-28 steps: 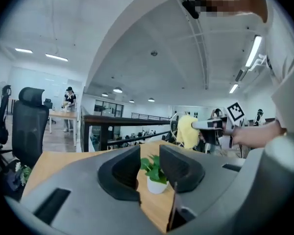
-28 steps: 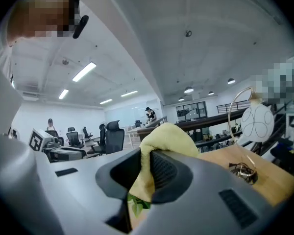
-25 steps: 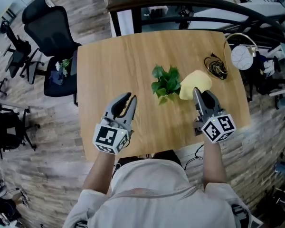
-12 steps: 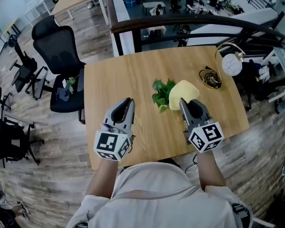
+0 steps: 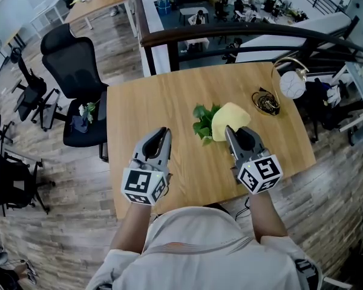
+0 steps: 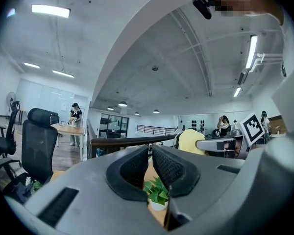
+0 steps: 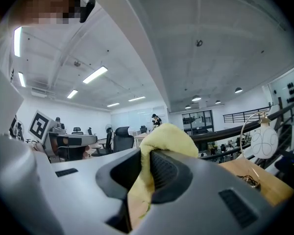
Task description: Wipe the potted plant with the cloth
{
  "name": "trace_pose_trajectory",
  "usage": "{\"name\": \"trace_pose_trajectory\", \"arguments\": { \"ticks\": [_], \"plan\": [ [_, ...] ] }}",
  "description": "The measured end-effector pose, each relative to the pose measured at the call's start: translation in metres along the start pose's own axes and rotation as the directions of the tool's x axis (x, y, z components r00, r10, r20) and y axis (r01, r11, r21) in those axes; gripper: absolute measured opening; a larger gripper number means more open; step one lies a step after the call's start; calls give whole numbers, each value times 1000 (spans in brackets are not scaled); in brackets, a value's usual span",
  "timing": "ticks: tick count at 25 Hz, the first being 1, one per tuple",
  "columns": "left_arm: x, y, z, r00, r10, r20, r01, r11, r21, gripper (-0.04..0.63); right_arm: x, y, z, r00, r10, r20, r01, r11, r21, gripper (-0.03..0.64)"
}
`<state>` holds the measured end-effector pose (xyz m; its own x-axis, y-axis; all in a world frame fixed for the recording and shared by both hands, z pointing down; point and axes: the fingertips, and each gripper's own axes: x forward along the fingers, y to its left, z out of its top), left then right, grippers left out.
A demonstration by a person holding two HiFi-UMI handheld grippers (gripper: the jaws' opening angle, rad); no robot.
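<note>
Light wood bench [image 5: 139,95] on a wood-plank floor [image 5: 66,222] in an open office. Black office chair [image 5: 72,53] off the bench's left edge, dark railing [image 5: 242,32] past the far edge. Coiled black cable [image 5: 264,101] near the far right corner, round white disc [image 5: 291,84] just beyond it.

Potted plant [image 5: 202,121] mid-bench: small, leafy green, with a white pot showing in the left gripper view. Yellow cloth [image 5: 231,116] is bunched and overlaps the plant's right side in the head view; contact unclear. Right gripper [image 5: 230,130] is clenched on the cloth, which spills over its tips. Left gripper [image 5: 163,132] is clenched on nothing, left of the plant and apart from it.
</note>
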<state>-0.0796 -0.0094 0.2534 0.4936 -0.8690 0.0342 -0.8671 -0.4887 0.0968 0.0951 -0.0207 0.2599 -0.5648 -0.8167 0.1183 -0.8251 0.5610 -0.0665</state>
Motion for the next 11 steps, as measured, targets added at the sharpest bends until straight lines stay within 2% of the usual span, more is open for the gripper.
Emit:
{"name": "trace_pose_trajectory", "arguments": {
  "ticks": [11],
  "plan": [
    [-3,-6,-5,1000,-27,-12,27,1000,-6,38,-6,3,-5,1000,-5,-10,5,1000,17,97]
  ]
}}
